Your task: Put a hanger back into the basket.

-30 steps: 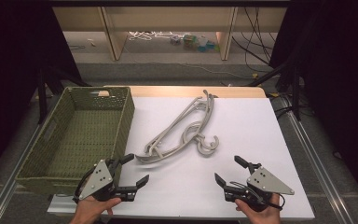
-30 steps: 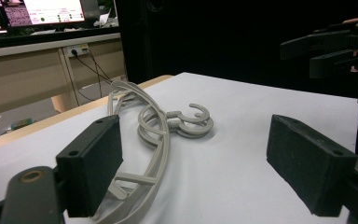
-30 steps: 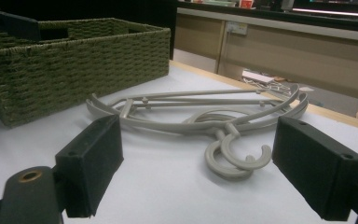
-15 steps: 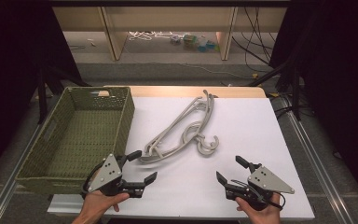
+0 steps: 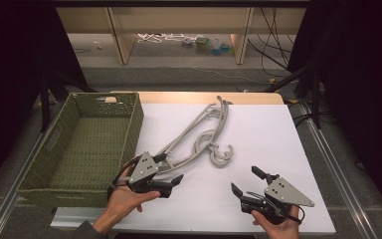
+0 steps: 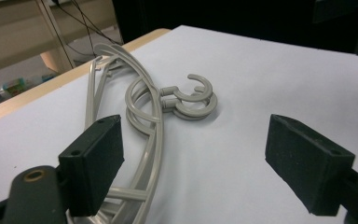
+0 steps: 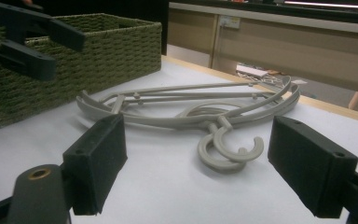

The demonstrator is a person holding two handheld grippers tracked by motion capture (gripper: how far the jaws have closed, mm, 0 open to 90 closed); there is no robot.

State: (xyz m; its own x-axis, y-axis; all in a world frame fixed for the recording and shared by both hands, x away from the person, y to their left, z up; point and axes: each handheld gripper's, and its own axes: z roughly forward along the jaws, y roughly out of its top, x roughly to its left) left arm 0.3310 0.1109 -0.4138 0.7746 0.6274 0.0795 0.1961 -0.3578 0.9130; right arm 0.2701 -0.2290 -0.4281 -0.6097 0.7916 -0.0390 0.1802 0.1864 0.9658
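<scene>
Advancing over the last second, the left gripper (image 5: 171, 169) has travelled from the near left edge of the white table (image 5: 278, 149) up to the near end of the stack of pale grey plastic clothes hangers (image 5: 199, 137); its jaws stand spread wide, and in the left gripper view the hangers' curved arms (image 6: 144, 135) pass just inside its left pad, not yet pinched. This reads as the approach to a first grasp, presumably ahead of a transfer into the olive-green woven rectangular basket (image 5: 87, 144), which stands just left of the hangers. The right gripper (image 5: 243, 184) rests near the front right of the table, where it was a second ago, jaws likewise spread and holding nothing, well apart from the hangers' hooks (image 7: 228, 149). The hangers themselves have not shifted.

Hard to make out: how many hangers are stacked, since their arms overlap; two hooks at least are seen. The near ends of the hangers lie hidden beneath the left gripper in the high view, so contact there cannot be judged. The basket's inside appears bare, though its near wall hides part of the floor.
</scene>
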